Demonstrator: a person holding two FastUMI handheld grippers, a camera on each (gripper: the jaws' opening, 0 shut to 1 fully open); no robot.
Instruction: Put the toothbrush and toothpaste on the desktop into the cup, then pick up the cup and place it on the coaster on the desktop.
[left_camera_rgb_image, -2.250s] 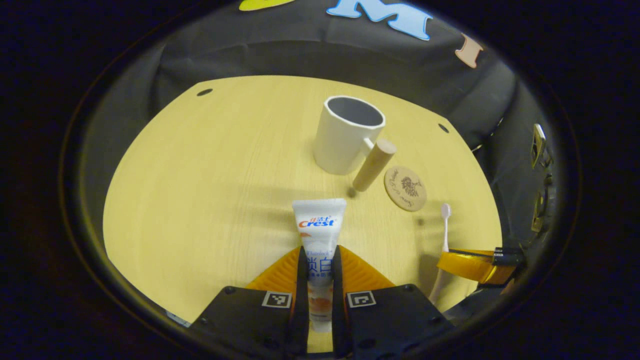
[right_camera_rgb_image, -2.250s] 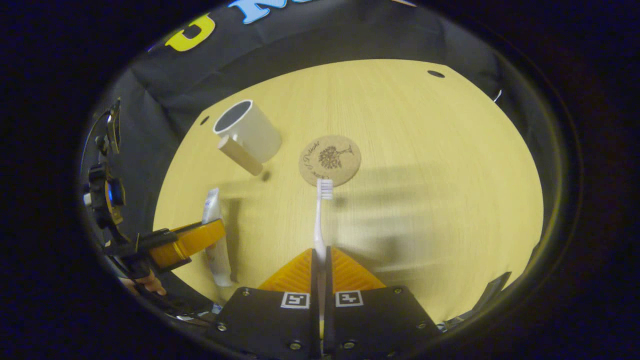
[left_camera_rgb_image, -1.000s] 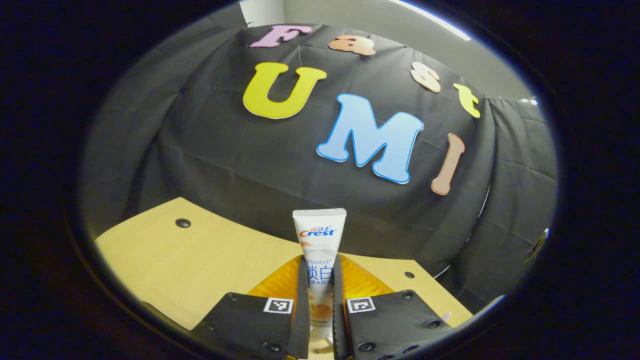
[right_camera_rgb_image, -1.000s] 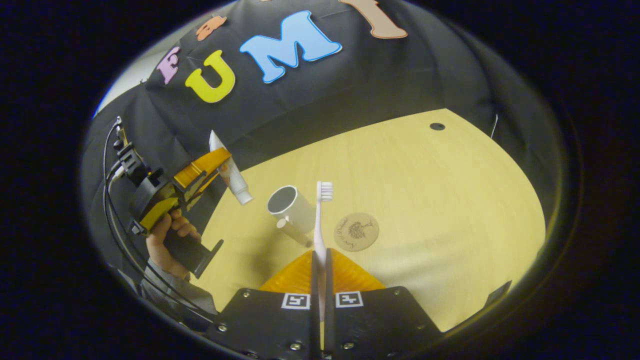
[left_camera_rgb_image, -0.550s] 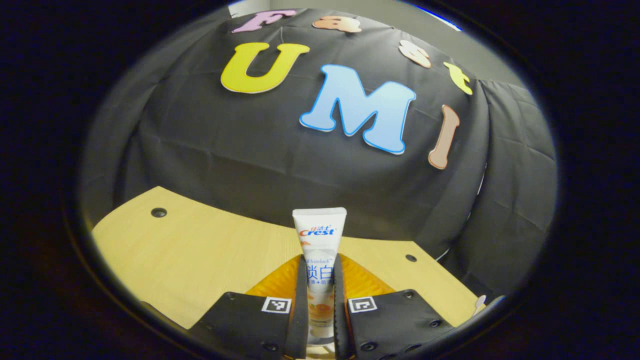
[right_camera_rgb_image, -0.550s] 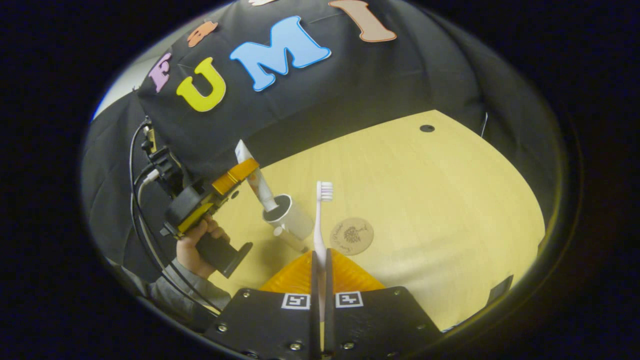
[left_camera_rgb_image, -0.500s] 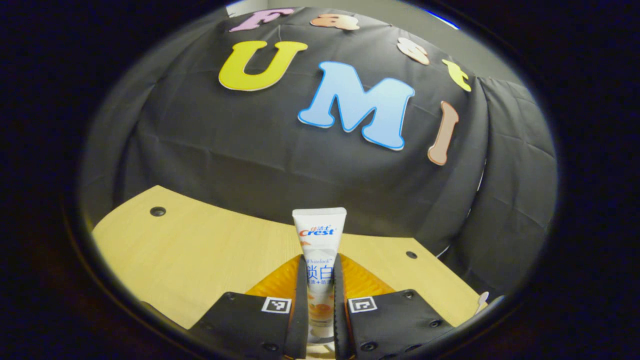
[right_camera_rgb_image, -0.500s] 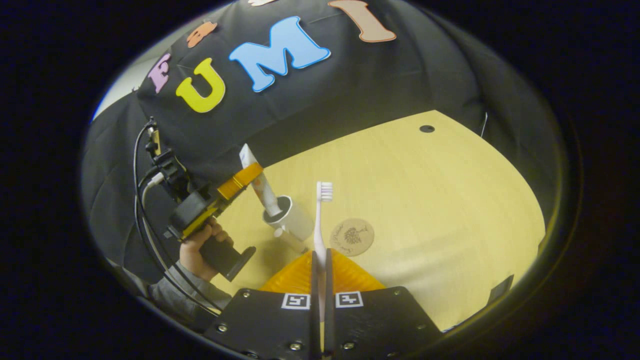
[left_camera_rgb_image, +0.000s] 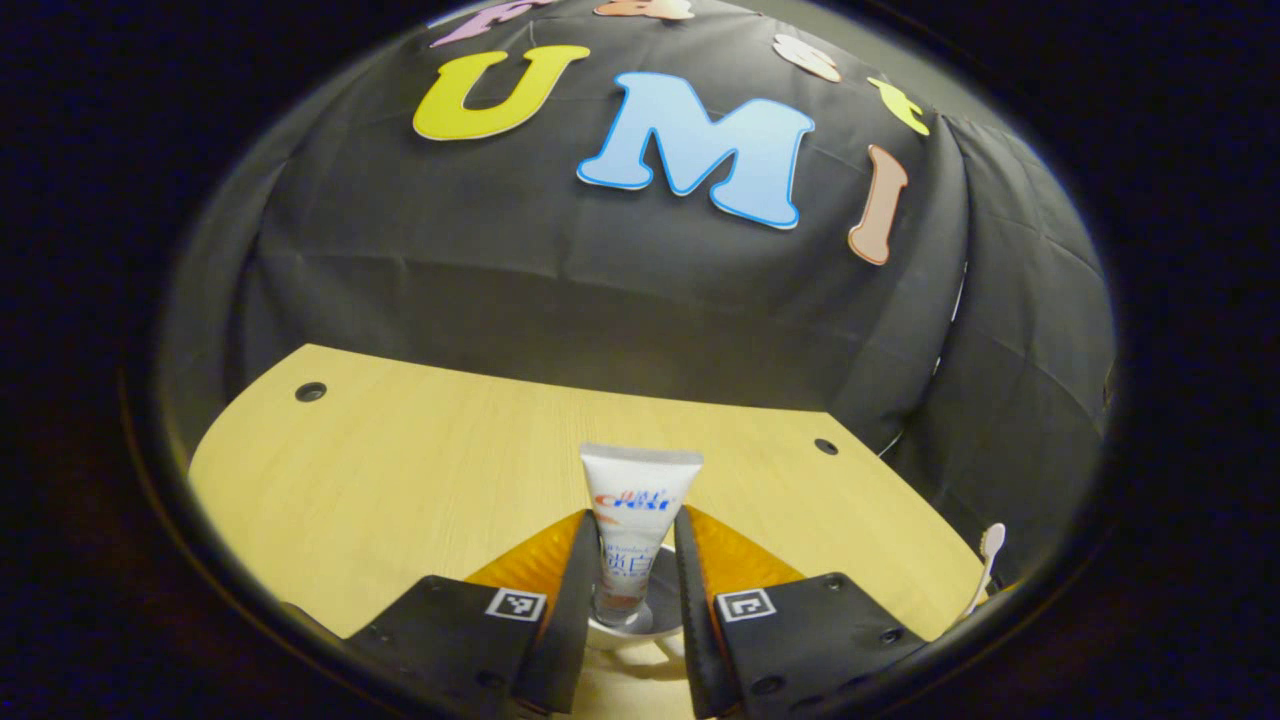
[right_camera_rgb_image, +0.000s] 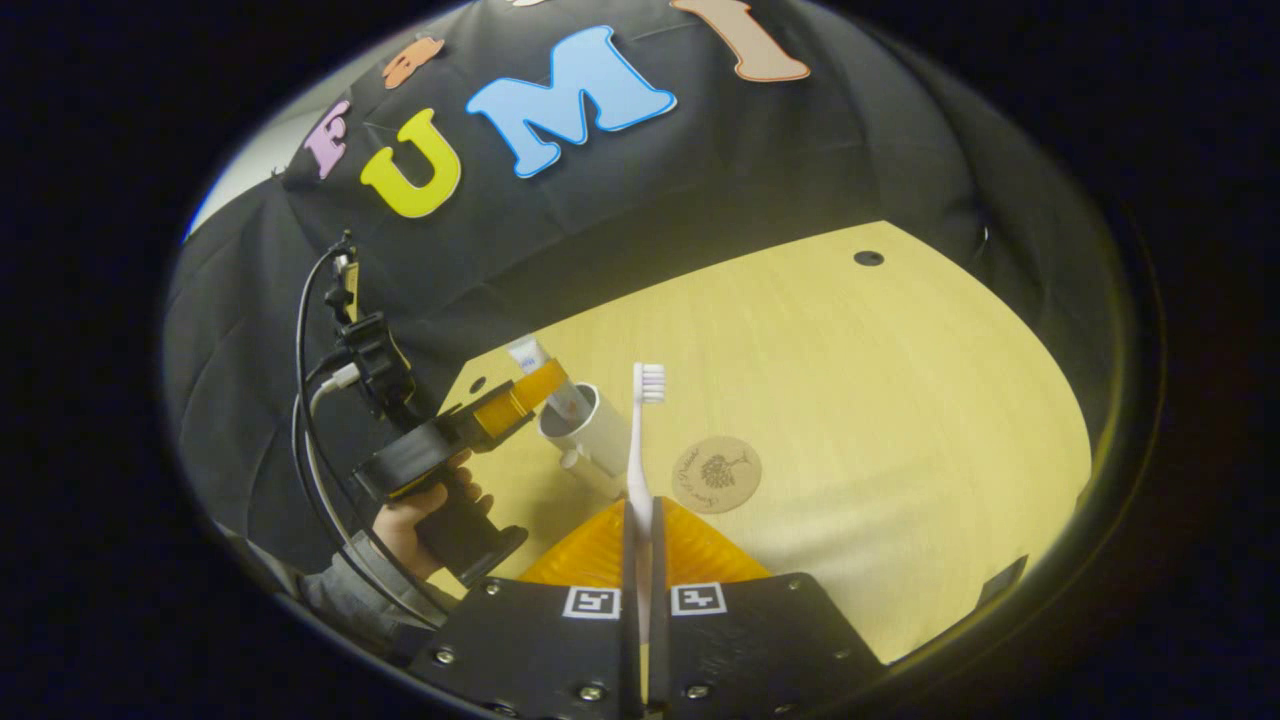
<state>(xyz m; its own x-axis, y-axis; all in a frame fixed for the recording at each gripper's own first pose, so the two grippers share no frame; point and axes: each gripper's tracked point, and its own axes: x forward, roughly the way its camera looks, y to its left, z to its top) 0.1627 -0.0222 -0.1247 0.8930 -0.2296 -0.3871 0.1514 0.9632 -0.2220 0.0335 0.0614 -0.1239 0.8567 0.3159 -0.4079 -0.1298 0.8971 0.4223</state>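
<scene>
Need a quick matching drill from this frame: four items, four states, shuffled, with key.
Items:
1. toothpaste
2. toothbrush
3. coaster
4. cup

States:
A. lying flat on the table, nothing on it
B. held upright in the right gripper, bristles up
C. standing on the table, tube leaning in it
D. lower end in the cup, between the spread jaws of the left gripper

Pairs: 1-D, 2-B, 3-A, 4-C
</scene>
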